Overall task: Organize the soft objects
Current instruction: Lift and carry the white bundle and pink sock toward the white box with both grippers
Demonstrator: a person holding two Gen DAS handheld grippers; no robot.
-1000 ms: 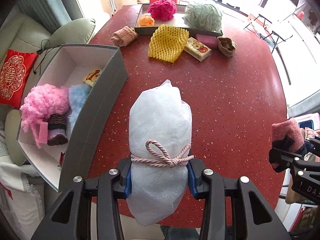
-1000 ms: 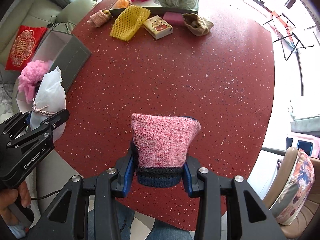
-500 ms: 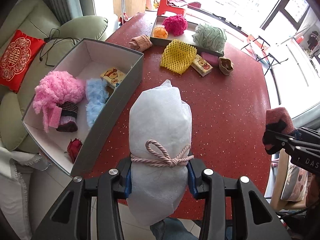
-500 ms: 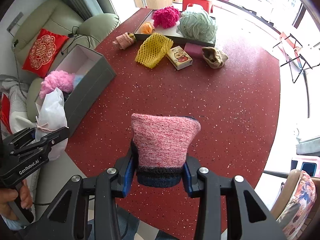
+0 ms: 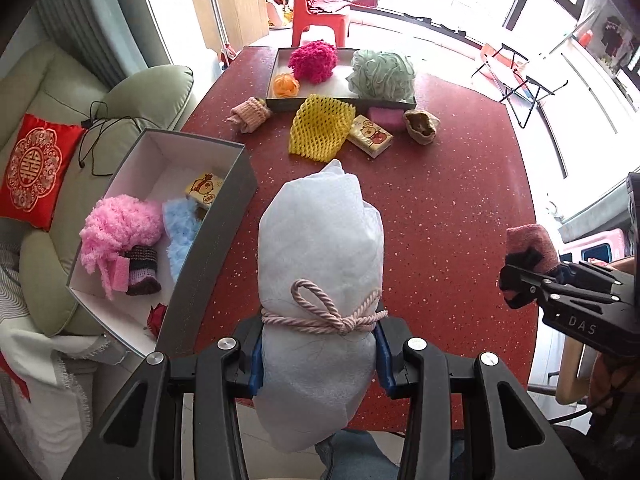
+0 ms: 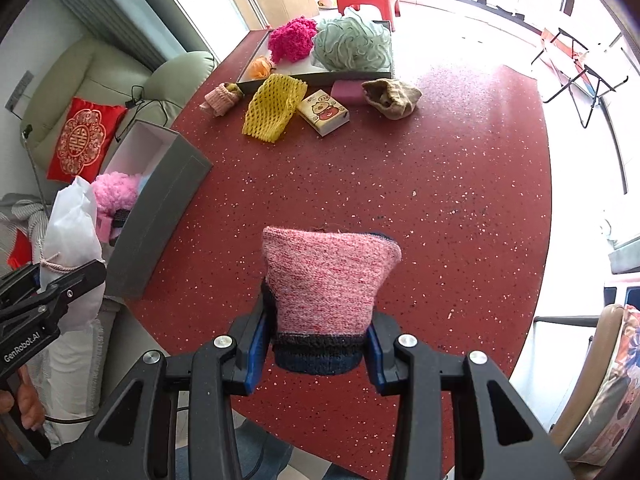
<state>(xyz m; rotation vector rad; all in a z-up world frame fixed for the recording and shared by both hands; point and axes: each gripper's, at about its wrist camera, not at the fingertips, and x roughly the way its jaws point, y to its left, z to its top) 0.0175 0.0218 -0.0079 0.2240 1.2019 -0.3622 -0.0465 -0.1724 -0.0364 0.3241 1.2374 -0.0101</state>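
Gripping one white bundle point(image 5: 320, 264) tied with a pink cord point(image 5: 332, 312), left gripper point(image 5: 319, 354) closed on it just below the knot, fingers point(image 5: 256, 360) pressed to both sides, held above the near edge of the red tabletop point(image 5: 440, 208). Clamping one pink knit sock point(image 6: 326, 280) by its dark cuff, right gripper point(image 6: 318, 348) likewise closed, raised over the tabletop. Two containers: grey box point(image 5: 216, 240) at the left edge, holding one pink fluffy ball point(image 5: 120, 228), one blue fluffy piece point(image 5: 182, 228), one pink sponge point(image 5: 120, 274), one striped dark sock point(image 5: 144, 272), one yellow tissue pack point(image 5: 204, 190) and one red flower point(image 5: 158, 316); flat tray point(image 5: 344, 102) at the far side, holding one magenta ball point(image 5: 314, 60), one orange flower point(image 5: 286, 84) and one green loofah point(image 5: 382, 74). Loose on the tabletop beside the tray: one peach sock point(image 5: 250, 114), one yellow net point(image 5: 320, 132), one tissue pack point(image 5: 370, 140), one pink sponge point(image 5: 386, 114), one tan sock point(image 5: 422, 126).
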